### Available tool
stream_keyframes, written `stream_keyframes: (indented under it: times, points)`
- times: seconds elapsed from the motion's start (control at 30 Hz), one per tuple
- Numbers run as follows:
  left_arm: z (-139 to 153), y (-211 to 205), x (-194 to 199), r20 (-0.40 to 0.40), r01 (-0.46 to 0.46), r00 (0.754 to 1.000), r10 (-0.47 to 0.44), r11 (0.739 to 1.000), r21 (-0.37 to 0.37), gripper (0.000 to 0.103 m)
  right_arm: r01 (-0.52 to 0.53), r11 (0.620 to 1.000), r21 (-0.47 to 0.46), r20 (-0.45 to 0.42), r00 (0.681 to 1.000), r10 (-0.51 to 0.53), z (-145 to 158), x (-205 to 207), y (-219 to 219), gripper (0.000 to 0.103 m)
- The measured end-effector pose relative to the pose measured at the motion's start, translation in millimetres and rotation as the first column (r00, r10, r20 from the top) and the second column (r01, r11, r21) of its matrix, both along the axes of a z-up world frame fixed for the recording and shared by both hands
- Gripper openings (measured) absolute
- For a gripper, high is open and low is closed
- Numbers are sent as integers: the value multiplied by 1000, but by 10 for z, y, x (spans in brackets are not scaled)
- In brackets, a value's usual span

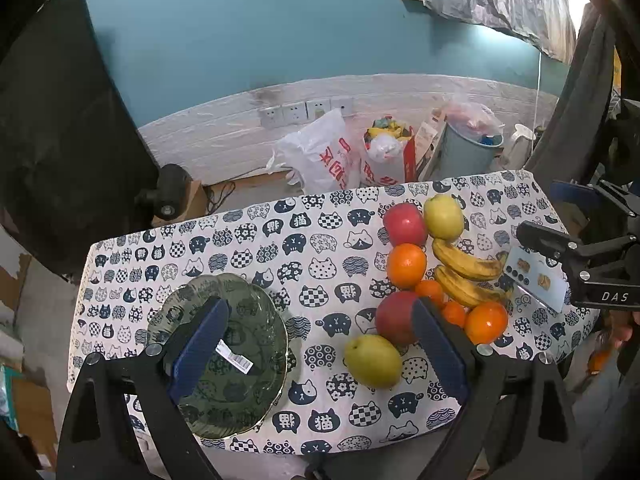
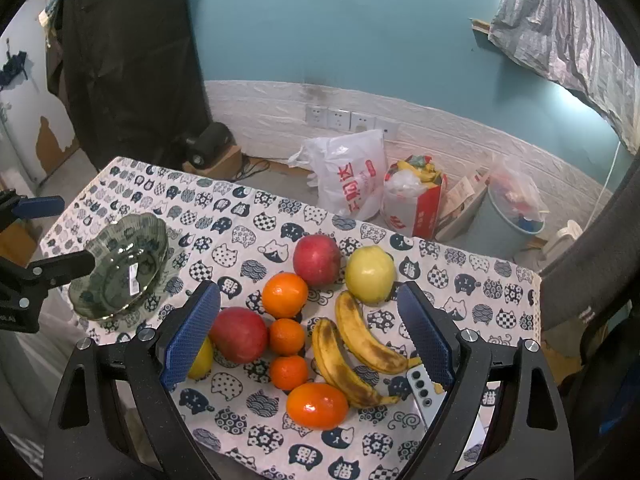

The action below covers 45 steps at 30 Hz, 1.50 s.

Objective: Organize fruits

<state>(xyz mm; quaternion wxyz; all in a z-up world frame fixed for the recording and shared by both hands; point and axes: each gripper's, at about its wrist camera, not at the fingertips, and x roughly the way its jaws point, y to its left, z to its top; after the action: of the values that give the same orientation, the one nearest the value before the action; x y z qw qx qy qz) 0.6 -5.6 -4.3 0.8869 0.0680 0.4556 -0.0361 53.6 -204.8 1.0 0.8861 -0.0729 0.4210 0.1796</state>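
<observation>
A green glass plate [image 1: 244, 396] with a barcode sticker sits at the table's left; it also shows in the right wrist view [image 2: 116, 280]. Fruit lies in a cluster on the right: two red apples [image 2: 317, 259] [image 2: 239, 334], two yellow-green pears [image 2: 370, 274] [image 1: 373, 361], several oranges [image 2: 285, 294] and two spotted bananas [image 2: 344, 364]. My left gripper [image 1: 320, 316] is open above the table between plate and fruit, holding nothing. My right gripper [image 2: 308, 300] is open above the fruit cluster, holding nothing.
The table [image 1: 280, 240] has a cat-print cloth. A phone [image 2: 424, 394] lies by the bananas at the right edge. Behind the table, on the floor, are a white plastic bag [image 2: 348, 176], a red box, a grey bin [image 2: 508, 228] and a black speaker.
</observation>
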Motion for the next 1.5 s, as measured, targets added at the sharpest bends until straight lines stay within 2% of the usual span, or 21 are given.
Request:
stream_keyframes:
  times: [1.5]
  points:
    - [-30,-12,-60,-6,-1,1000,1,1000,2,94,-2,1000,1,0,1000,2,21,-26,28,88]
